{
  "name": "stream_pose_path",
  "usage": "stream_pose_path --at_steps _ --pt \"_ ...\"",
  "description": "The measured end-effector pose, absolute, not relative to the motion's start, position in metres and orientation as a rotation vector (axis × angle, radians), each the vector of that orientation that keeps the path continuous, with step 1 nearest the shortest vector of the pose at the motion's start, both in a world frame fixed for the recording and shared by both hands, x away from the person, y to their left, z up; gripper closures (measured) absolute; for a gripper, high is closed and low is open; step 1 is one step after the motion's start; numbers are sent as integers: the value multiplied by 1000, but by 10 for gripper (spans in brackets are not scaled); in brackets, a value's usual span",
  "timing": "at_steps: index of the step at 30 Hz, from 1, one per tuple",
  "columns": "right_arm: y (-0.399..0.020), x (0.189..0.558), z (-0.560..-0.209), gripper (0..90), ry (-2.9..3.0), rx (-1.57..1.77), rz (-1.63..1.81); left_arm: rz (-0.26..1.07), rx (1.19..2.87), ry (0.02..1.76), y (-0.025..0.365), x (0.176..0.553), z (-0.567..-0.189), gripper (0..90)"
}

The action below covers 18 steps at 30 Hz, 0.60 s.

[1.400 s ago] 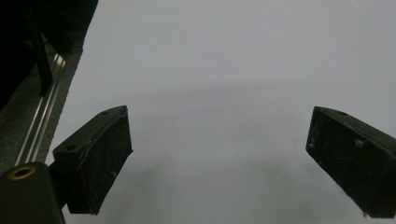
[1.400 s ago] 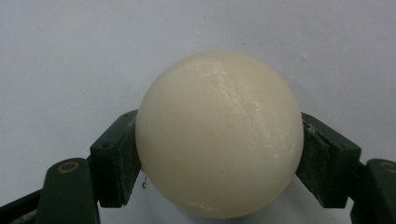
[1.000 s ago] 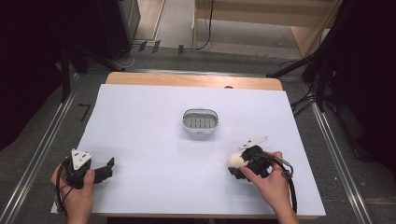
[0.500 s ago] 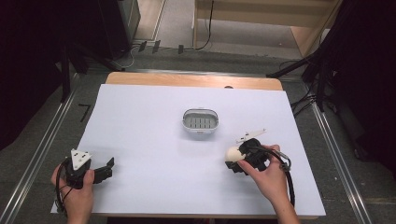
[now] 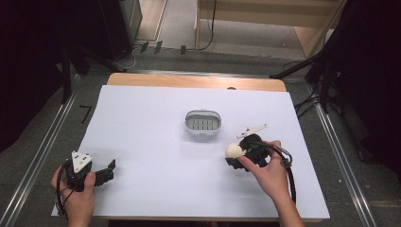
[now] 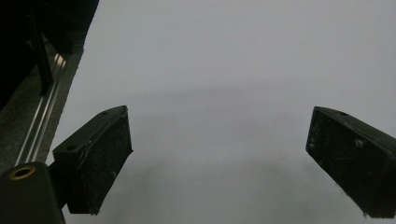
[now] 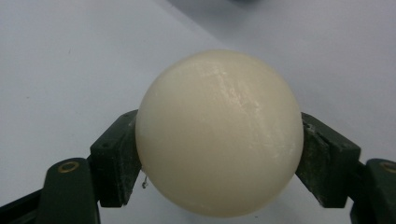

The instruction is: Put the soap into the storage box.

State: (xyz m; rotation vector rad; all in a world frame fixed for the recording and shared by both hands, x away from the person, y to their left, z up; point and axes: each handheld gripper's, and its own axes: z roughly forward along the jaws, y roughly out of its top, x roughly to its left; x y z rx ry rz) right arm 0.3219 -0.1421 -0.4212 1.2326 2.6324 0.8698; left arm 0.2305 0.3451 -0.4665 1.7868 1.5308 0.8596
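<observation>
So far, at lower left of the high view, the left gripper (image 5: 106,171) rests idle on the white table (image 5: 142,123), jaws spread wide with nothing between them. At centre sits the small grey basket (image 5: 203,124), seemingly empty. Right of centre, the right gripper (image 5: 235,155) is clamped on the cream ball (image 7: 218,133): picked up, delivery probably remaining.

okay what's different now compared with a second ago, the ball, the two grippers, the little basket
The right gripper, its fingers shut on the cream ball, has carried the ball a little way up the table toward the small grey basket. Nothing was picked up or let go in that time. The left gripper stayed near the table's front left corner, fingers open with nothing between them, and the basket kept its place.
</observation>
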Motion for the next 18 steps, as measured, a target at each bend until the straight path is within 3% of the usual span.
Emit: stream_pose_path --at_steps 18 --pt "-133 334 -410 245 2636 1219 871 870 1783 1529 345 230 -466 74"
